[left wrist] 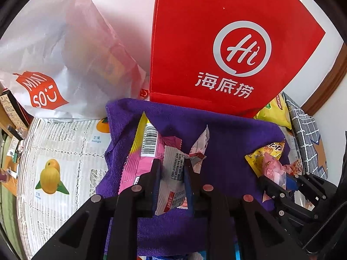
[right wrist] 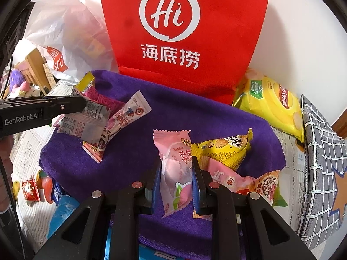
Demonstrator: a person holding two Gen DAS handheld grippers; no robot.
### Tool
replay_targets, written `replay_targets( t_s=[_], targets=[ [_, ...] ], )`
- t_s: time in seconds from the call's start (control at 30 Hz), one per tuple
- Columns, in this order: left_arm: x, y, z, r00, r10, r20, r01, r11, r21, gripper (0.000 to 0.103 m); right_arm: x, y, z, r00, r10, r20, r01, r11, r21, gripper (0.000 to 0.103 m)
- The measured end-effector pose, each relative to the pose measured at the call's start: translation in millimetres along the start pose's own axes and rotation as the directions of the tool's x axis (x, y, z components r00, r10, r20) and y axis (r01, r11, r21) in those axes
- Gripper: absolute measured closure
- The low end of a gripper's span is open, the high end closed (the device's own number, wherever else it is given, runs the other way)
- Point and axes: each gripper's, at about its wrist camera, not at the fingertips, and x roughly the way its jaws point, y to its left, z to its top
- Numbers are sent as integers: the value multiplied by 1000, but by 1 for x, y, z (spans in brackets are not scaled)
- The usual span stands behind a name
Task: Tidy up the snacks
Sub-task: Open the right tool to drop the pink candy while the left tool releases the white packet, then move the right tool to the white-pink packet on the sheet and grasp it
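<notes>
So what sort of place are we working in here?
Most likely a lived-in home room, not a shop: a fruit-print tablecloth, a plaid cushion against the wall, and plush toys on cluttered furniture behind.

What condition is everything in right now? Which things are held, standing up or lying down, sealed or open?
Left gripper: shut on the silver snack packet.
Right gripper: shut on the pink snack packet, sealed.
Red bag: standing upright behind the towel.
Purple towel: spread flat, snacks lying on it.
Yellow chip bag: sealed, lying beside the red bag.
White plastic bag: slumped, filled.
</notes>
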Motion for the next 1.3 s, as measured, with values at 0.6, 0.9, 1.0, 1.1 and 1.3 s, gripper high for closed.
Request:
replay_targets(
  t_s=[0.6, 0.9, 1.0, 1.1, 1.3],
  targets=[
    [-11, -5, 2, 998, -1, 56, 0, 1000, 22, 70, -9, -1, 2, 1000, 8, 26, -8, 1000, 6, 65],
    [-23, -3, 4, 994, -37, 99, 36, 999, 9, 61, -28, 2, 4, 994, 48, 95, -50, 999, 15, 47],
    [-27, -4, 3, 992, -48, 115, 47, 999, 6, 60, -38, 1, 6, 990, 59, 131, -64, 997, 33, 42],
    [-33, -4, 3, 989, -54, 139, 54, 999, 3, 58, -47, -3, 9, 986, 36, 161, -47, 997, 65, 36],
    [-44, -2, 3, 981, -44, 187, 48, 999, -17, 58, -71, -15, 9, 972, 23, 232, -59, 987, 150, 25]
  ],
)
